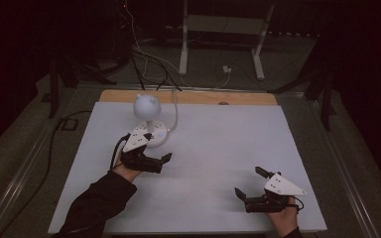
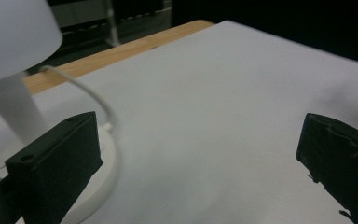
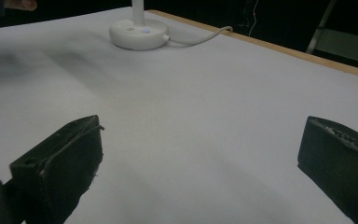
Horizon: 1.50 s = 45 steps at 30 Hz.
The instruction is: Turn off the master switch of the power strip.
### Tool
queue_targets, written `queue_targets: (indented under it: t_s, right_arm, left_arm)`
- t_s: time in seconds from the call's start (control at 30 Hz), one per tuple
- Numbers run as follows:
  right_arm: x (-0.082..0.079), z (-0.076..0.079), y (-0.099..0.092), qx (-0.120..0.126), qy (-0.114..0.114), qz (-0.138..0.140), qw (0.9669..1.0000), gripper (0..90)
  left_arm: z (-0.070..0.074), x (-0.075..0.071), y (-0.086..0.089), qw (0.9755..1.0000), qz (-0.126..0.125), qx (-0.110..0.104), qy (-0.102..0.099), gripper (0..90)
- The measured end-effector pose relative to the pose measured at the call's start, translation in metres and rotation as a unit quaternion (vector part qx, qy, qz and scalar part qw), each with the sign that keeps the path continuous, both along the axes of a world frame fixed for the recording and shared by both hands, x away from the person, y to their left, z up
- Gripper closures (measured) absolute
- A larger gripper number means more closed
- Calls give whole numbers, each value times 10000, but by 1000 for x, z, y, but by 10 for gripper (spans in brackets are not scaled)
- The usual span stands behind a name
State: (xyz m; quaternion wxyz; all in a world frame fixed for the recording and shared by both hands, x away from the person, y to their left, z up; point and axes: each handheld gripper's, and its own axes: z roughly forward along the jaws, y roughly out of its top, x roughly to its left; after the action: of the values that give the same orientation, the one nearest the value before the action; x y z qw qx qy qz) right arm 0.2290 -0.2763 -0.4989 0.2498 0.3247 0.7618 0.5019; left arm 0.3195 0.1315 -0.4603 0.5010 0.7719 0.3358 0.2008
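A small white desk lamp (image 1: pixel 146 106) with a round shade stands on its round base (image 1: pixel 152 133) at the back left of the white table cover (image 1: pixel 218 148). My left gripper (image 1: pixel 158 147) is open just in front of the base, one jaw right beside it. In the left gripper view the shade (image 2: pixel 14 32), base (image 2: pixel 108 161) and white cable (image 2: pixel 81 88) sit at the left, and the left gripper (image 2: pixel 196 135) holds nothing. My right gripper (image 1: pixel 249 182) is open and empty near the front right. The right gripper view shows the base (image 3: pixel 137 33) far ahead of the right gripper (image 3: pixel 200 140).
The lamp's cable (image 1: pixel 174 106) runs back over the wooden table edge (image 1: pixel 188 96). Behind the table stand a white frame (image 1: pixel 223 34) and loose cables on the dark floor. Bare white surface lies between the two grippers.
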Motion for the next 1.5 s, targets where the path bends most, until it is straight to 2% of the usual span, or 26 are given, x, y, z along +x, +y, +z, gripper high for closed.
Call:
queue_targets:
  t_s: [0.17,0.23,0.33,0.4,0.5,0.67,0.8,1.0,1.17,1.23,1.27,1.33,1.4,1.5]
  right_arm:
    - [0,0,0,5,1,10,10000,0]
    - [0,0,-1,34,25,19,10000,0]
    - [0,0,-1,30,33,22,10000,0]
    - [0,0,-1,44,14,25,10000,0]
    - [0,0,-1,54,31,32,10000,0]
    - [0,0,-1,62,38,36,10000,0]
    - [0,0,-1,72,36,37,10000,0]
    - [0,0,-1,74,33,51,10000,0]
    - [0,0,-2,73,50,61,9999,0]
    - [0,0,-2,80,52,63,9999,0]
    - [0,0,-2,68,53,64,9999,0]
    - [0,0,-2,74,51,64,9999,0]
    - [0,0,-2,100,61,59,9999,0]
    - [1,-1,-3,114,89,57,9999,0]
  left_arm:
    - [-9,8,-7,9990,423,148,59,2]
    - [-13,10,-10,9982,562,217,16,2]
    - [-16,15,-14,9969,690,362,-84,2]
    - [-18,18,-15,9966,732,361,-117,2]
    - [-20,23,-16,9955,878,344,-68,2]
    - [-23,30,-17,9923,1149,469,-29,13]
    - [-26,36,-18,9919,1192,445,49,29]
    - [-32,42,-21,9903,1264,574,119,51]
    - [-36,44,-23,9902,1241,620,142,134]
    - [-37,45,-24,9893,1275,701,96,163]
    - [-38,46,-23,9894,1281,676,105,217]
    - [-39,46,-23,9886,1345,666,87,239]
    - [-39,48,-22,9886,1354,658,89,336]
    - [-40,50,-22,9876,1424,659,77,433]
